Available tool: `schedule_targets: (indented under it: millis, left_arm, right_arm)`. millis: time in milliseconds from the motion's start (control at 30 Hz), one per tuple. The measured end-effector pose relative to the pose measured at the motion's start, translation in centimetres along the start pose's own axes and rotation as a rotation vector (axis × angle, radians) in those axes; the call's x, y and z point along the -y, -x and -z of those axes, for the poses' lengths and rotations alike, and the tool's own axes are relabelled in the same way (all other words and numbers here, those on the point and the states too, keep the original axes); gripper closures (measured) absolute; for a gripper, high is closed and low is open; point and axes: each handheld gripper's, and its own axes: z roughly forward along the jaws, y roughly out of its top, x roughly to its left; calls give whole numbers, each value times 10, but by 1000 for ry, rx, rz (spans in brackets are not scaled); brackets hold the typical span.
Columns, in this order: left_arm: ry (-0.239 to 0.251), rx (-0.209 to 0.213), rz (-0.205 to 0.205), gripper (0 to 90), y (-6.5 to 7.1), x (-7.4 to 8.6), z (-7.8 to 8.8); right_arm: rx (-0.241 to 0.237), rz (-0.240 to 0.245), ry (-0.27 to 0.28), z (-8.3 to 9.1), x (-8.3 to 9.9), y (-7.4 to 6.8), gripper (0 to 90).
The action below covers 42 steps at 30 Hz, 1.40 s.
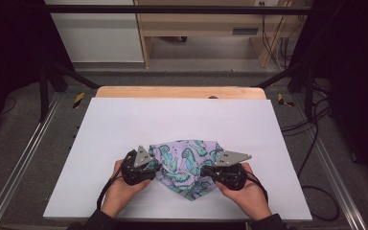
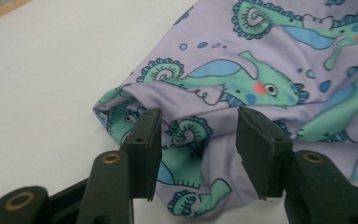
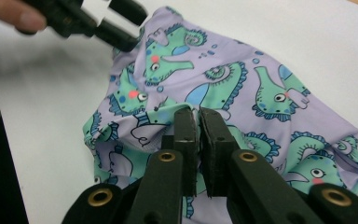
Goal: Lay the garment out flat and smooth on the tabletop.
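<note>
A lilac cloth [image 1: 187, 165] printed with green seahorses lies bunched near the front edge of the white board [image 1: 124, 124]. My left gripper [image 1: 155, 168] is at the cloth's left edge. In the left gripper view, its jaws [image 2: 198, 135] stand open over a fold of the cloth [image 2: 242, 74], and the pads are clear of the fabric. My right gripper [image 1: 206, 171] is at the cloth's front right. In the right gripper view, its jaws [image 3: 198, 114] are pinched together on a small ridge of the cloth [image 3: 242, 84]. That view also has the left gripper [image 3: 128, 23] at the far corner.
The white board lies on a wooden table whose far edge [image 1: 179, 92] shows beyond it. Black frame posts [image 1: 44, 81] stand at both sides, and cables [image 1: 311, 139] trail on the floor to the right. A wooden cabinet [image 1: 206, 24] stands behind.
</note>
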Motion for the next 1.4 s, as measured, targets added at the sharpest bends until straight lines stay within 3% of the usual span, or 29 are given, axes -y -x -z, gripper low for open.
schedule_targets:
  millis: [200, 300, 500, 667, 767, 1000, 1200, 1400]
  left_arm:
    - [33, 18, -12, 465, 18, 6, 22]
    - [55, 54, -15, 458, 33, 4, 26]
    - [67, 108, -26, 453, 59, -2, 13]
    - [73, 117, -24, 443, 70, -5, 2]
    - [83, 105, -17, 424, 72, -3, 2]
    - [99, 75, 41, 382, 63, 0, 6]
    - [113, 65, 66, 386, 57, -4, 8]
    - [128, 41, 84, 413, 47, -13, 4]
  right_arm:
    - [18, -40, 30, 1, -7, 9, 869]
    - [36, -54, 27, -1, -13, 16, 869]
    - [57, -73, 6, -10, -17, 32, 870]
    - [53, -91, 2, -14, -16, 38, 871]
    - [50, -99, 7, -16, -17, 40, 874]
    - [58, -132, 4, -29, -22, 53, 877]
    - [94, -205, 9, -43, -31, 82, 879]
    - [137, -292, -33, -65, -29, 113, 879]
